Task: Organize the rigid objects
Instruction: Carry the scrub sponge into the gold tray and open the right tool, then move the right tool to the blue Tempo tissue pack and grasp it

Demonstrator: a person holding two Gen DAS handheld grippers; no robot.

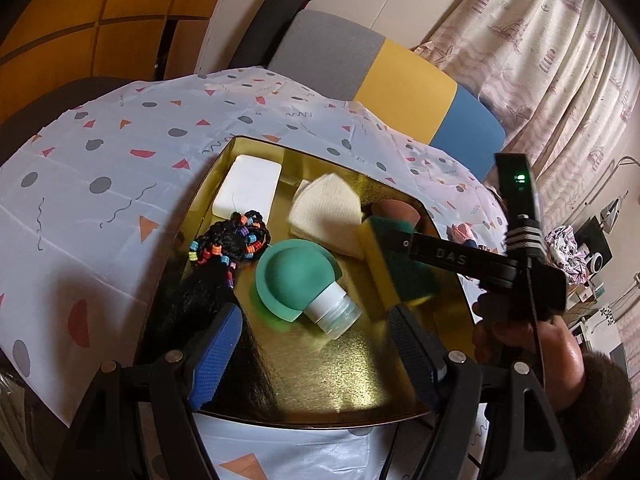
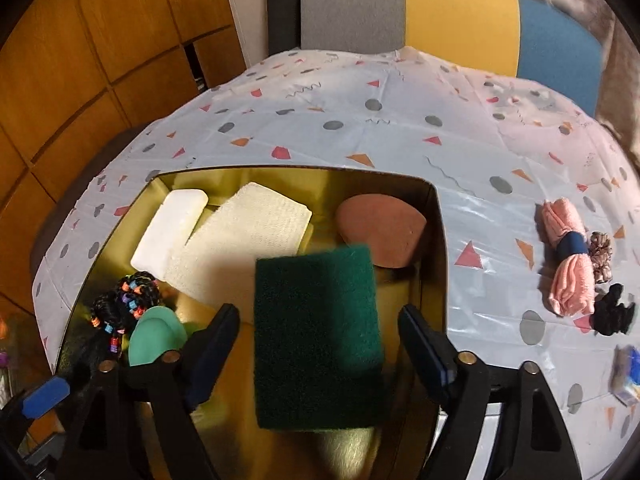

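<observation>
A gold tray on the patterned tablecloth holds a white soap bar, a beige pad, a brown rounded piece, a beaded black braid and a teal squeeze bottle lying on its side. My right gripper is open over the tray. A green-and-yellow sponge sits between its fingers, blurred, with a gap on each side. My left gripper is open above the tray's near half, with the bottle just beyond its fingertips.
To the right of the tray lie a rolled pink cloth, a patterned scrunchie, a black scrunchie and a small blue-white box. A grey, yellow and blue chair back stands behind the table. A hand holds the right gripper.
</observation>
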